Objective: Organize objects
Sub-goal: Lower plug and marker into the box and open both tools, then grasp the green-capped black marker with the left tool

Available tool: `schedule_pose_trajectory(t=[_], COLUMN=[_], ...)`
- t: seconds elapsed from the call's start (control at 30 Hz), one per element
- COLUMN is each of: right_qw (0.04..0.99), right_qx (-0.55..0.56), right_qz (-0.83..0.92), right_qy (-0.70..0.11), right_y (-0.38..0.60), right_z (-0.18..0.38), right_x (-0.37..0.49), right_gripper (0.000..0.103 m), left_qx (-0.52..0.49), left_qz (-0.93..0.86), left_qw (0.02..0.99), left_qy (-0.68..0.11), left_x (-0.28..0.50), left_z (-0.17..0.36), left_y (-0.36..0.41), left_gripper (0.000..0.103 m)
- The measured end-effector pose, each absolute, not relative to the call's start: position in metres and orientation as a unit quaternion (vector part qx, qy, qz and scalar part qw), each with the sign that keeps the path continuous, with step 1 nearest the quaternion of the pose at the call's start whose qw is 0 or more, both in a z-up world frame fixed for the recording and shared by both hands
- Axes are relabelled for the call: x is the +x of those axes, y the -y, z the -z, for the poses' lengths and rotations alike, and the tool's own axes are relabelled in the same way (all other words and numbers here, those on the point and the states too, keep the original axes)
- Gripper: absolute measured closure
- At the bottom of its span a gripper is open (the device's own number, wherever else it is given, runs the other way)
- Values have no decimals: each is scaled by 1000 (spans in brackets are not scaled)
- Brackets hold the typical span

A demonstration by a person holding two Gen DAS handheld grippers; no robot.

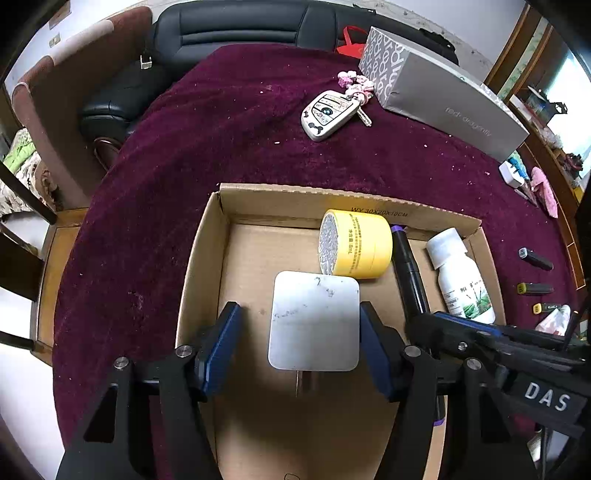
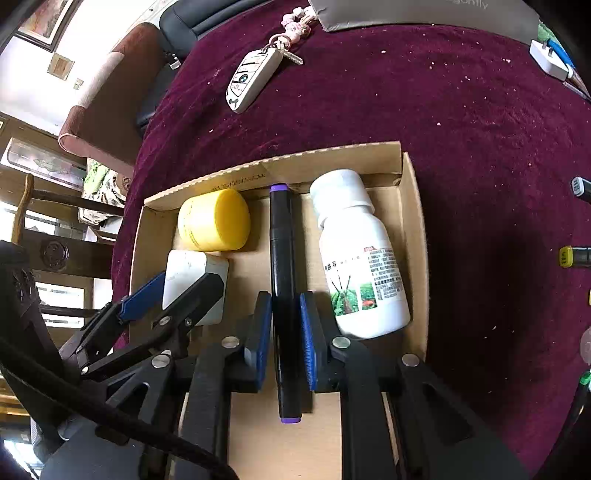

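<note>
Pads of the right gripper (image 2: 285,325) clamp the black marker (image 2: 282,266) mid-barrel inside the cardboard box (image 2: 413,229) — stiff, light, slick. Left gripper (image 1: 300,343) stands open around the white adapter (image 1: 314,321) — smooth, light; take its flat sides.

Grey box (image 2: 424,13) cut off by top edge in right wrist view. White bottle (image 1: 461,277) lower end hidden behind right gripper (image 1: 424,317). Markers (image 2: 576,254) clipped at right edge. Bottle label text too small to read.
</note>
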State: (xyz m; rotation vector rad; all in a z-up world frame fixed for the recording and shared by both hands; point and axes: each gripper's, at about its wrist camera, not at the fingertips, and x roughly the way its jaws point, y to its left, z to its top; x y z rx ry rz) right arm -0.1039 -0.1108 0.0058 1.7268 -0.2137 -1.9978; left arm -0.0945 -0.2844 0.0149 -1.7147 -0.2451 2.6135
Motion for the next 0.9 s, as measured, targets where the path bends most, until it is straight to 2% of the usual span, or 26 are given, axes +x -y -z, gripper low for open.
schedule_pose_trajectory(t=[0.1,0.17,0.23,0.4,0.47,0.53,0.6,0.67,0.77,0.9], right_qw=[243,247,254,275,279,285,287,288,280,249], right_qx=[625,615,602,570,555,548,544,535,507,443], right_qz=[738,744,752,768,777,778,777,782,805,855], right_qy=[77,82,87,95,104,116,130,137,129,100], right_y=[108,103,97,76,60,48,33,16,-7,-47], right_z=[-14,-24,-39,-76,-91,-101,-109,-119,-137,-173], right_x=[-103,-101,-98,-86,-79,-74,-71,-66,-60,-41], right_gripper=[87,72,63,57,52,50,50,50,50,50], left_qx=[-553,-552,-546,-529,-527,-521,-523,-514,-467,-338], left_qz=[-827,-826,-830,-842,-838,-827,-813,-814,-851,-934], left_qw=[8,8,9,33,78,142,192,216,202,113], left_qy=[104,114,116,101,116,153,169,165,128,-19], left_x=[-93,-91,-86,-72,-66,-57,-49,-40,-26,12], left_z=[-17,-23,-35,-70,-81,-91,-99,-109,-138,-199], left_y=[290,292,294,282,272,258,238,216,186,138], left_gripper=[38,38,38,38,32,20,15,15,14,14])
